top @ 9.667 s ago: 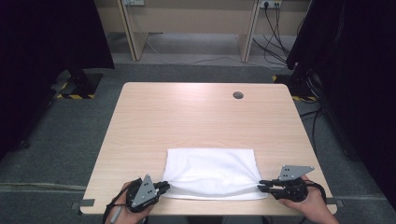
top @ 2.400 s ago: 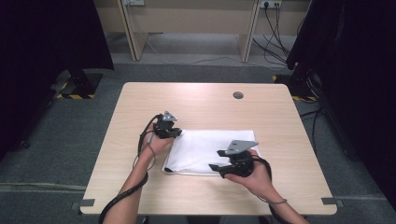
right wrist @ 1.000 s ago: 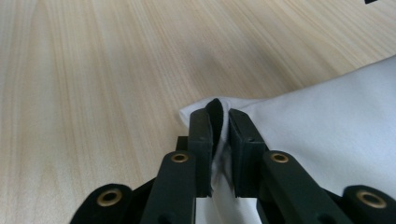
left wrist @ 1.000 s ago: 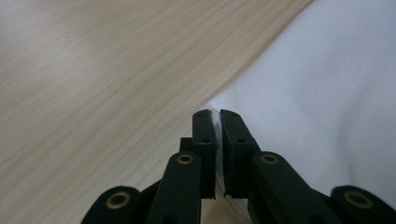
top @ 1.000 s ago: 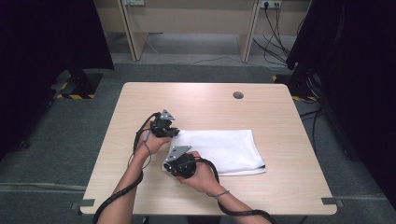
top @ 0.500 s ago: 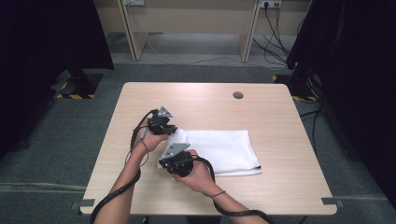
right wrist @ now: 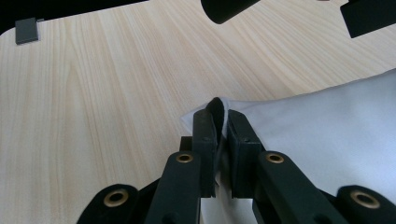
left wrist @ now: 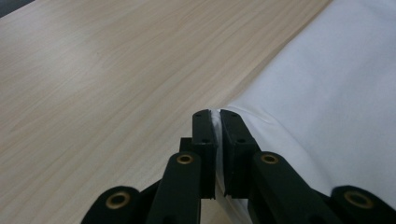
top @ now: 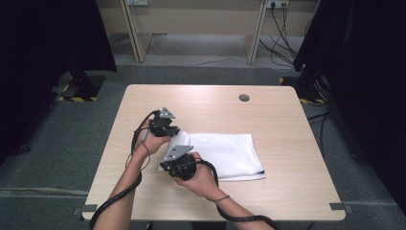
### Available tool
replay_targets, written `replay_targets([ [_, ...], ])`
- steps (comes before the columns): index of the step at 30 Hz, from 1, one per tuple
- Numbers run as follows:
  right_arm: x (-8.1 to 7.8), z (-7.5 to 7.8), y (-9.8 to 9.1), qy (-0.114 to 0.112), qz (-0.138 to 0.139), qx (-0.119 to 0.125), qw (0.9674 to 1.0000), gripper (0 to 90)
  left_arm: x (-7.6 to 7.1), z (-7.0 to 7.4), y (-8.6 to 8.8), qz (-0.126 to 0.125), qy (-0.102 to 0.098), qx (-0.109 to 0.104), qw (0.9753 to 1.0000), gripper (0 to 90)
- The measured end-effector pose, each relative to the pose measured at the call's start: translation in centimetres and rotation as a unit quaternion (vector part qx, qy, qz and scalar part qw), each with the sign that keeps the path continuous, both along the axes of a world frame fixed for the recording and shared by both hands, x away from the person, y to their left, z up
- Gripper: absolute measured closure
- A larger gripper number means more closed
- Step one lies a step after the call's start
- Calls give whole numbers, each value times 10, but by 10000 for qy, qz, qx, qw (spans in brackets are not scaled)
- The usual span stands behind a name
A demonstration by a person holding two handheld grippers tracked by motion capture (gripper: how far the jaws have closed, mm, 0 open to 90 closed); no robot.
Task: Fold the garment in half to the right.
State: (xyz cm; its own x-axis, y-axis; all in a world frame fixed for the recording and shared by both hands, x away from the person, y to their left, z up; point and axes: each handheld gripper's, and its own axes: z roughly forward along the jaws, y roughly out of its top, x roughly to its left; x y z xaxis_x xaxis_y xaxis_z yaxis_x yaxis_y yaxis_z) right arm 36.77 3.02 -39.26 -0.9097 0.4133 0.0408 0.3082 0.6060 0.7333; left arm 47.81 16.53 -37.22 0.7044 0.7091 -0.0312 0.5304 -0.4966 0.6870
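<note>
Left gripper [left wrist: 217,122] and right gripper [right wrist: 219,116] pinch white cloth [top: 225,153] edge

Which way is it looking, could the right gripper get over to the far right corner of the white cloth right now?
Probably not freely: the right gripper is shut on the white cloth's left edge, as is the left gripper. Nothing lies across the cloth, but it would have to release first.

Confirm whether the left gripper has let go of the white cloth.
No. In the left gripper view, the left gripper is shut on the edge of the white cloth, with fabric pinched between its jaws.
</note>
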Motion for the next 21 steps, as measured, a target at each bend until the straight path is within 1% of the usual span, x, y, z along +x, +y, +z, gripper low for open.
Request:
replay_targets([
  [1, 0, 4, -1, -21, -19, 49, 10000, 839, 0, 0, 0, 0, 0, 0, 10000, 848],
  [2, 0, 4, -1, -21, -19, 49, 10000, 839, 1, 5, -1, -27, -47, 13, 10000, 848],
  [3, 0, 4, -1, -21, -19, 49, 10000, 839, 1, 5, -1, -27, -47, 13, 10000, 848],
  [4, 0, 8, -1, -57, -24, 92, 9999, 839, 1, 10, -1, -2, -85, 22, 10000, 848],
  [5, 0, 8, -1, -57, -24, 92, 9999, 839, 1, 10, -1, -2, -85, 22, 10000, 848],
  [6, 1, 13, -1, -94, -30, 134, 9999, 839, 1, 10, -1, -2, -85, 22, 10000, 848],
  [7, 1, 13, -1, -94, -30, 134, 9999, 839, 1, 15, 0, -12, -119, 50, 9999, 848],
  [8, 1, 13, -1, -94, -30, 134, 9999, 839, 1, 15, 0, -12, -119, 50, 9999, 849],
  [9, 1, 18, -2, -121, -48, 204, 9997, 839, 1, 18, 0, -15, -139, 67, 9999, 849],
  [10, 1, 18, -2, -121, -48, 204, 9997, 839, 1, 18, 0, -15, -139, 67, 9999, 849],
  [11, 1, 22, -2, -152, -57, 248, 9996, 839, 1, 18, 0, -15, -139, 67, 9999, 849],
  [12, 1, 22, -2, -152, -57, 248, 9996, 839, 1, 22, 0, -10, -158, 86, 9998, 849],
  [13, 1, 22, -2, -152, -57, 248, 9996, 839, 1, 22, 0, -10, -158, 86, 9998, 849],
  [14, 1, 24, -2, -149, -71, 283, 9995, 840, 1, 26, 0, -23, -157, 120, 9998, 849],
  [16, 1, 27, -2, -149, -53, 318, 9994, 840, 1, 26, 0, -23, -157, 120, 9998, 849],
  [17, 1, 27, -2, -149, -53, 318, 9994, 840, 1, 30, 2, -14, -165, 151, 9997, 849],
  [18, 1, 27, -2, -149, -53, 318, 9994, 840, 1, 30, 2, -14, -165, 151, 9997, 849],
  [19, 2, 30, -1, -166, -47, 366, 9992, 841, 1, 34, 4, -17, -192, 189, 9996, 849],
  [20, 2, 30, -1, -166, -47, 366, 9992, 841, 1, 34, 4, -17, -192, 189, 9996, 849],
  [21, 2, 34, 0, -180, -50, 422, 9989, 841, 1, 34, 4, -17, -192, 189, 9996, 849],
])
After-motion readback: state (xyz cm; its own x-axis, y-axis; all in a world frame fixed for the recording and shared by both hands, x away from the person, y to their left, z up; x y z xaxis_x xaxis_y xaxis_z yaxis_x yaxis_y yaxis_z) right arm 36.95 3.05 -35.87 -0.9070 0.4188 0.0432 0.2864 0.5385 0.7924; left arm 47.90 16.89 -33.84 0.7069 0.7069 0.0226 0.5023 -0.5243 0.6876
